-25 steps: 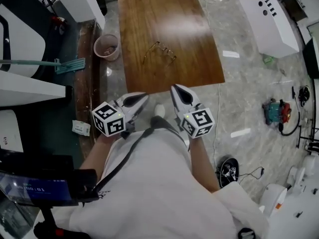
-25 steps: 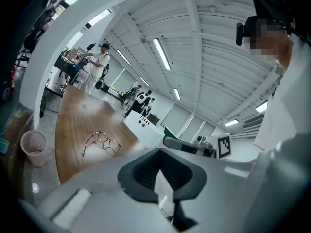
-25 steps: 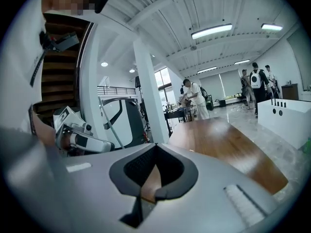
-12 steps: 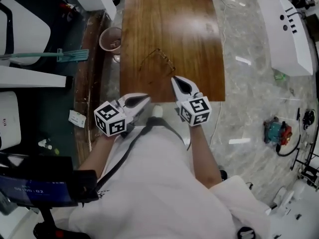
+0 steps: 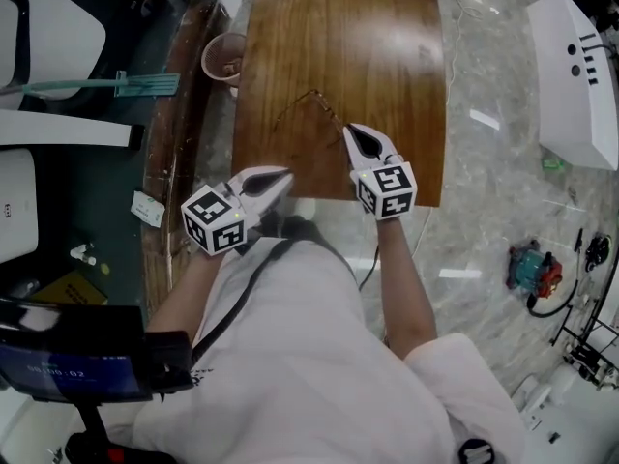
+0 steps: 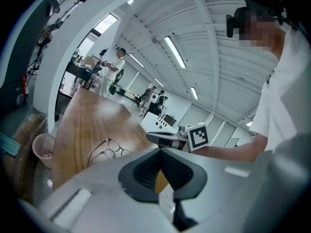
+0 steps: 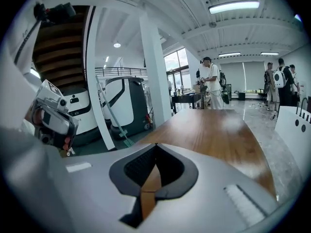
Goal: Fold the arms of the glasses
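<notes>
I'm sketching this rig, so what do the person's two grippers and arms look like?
Both the left gripper and right gripper have pale grey, pointed shells with dark inner pads. Each carries a white cube with black square markers. The person wears a white short-sleeved shirt with a dark strap across it.

Lab hall: white machines [image 5: 578, 66], long table [image 5: 338, 46]

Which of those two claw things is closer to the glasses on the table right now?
The right. The right gripper has its tip just beside the right end of the glasses, over the table. The left gripper is farther off, at the table's near edge.
</notes>
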A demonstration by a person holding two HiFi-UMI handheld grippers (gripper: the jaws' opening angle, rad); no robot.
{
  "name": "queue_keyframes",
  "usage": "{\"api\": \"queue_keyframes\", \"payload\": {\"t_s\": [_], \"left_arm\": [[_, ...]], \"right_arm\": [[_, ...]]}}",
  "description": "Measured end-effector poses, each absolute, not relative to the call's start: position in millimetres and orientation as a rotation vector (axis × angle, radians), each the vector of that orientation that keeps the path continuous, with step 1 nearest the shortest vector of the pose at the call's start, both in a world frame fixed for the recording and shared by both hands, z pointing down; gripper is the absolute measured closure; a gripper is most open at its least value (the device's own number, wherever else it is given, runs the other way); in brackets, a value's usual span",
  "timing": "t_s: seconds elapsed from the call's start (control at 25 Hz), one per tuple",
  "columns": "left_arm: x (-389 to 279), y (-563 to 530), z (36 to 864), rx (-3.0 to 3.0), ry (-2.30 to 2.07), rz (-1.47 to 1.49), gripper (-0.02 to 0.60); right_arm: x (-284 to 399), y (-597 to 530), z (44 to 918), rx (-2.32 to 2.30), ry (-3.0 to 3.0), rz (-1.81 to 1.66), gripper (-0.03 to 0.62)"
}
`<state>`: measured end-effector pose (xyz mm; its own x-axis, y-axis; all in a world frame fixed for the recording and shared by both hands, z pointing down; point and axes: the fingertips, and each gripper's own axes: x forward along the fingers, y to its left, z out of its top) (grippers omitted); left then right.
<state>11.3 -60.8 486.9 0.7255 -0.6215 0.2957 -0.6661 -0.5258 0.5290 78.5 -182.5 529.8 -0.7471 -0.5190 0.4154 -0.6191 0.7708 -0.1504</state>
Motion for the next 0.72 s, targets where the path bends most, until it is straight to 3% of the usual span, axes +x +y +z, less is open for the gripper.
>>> {"api": "queue_keyframes", "payload": {"t_s": [0.72], "left_arm": [[-58, -109, 506, 2.370, -0.950, 0.182, 0.577]], "right_arm": [[57, -216, 585, 1.002, -2.388, 0.357, 0.581]]}}
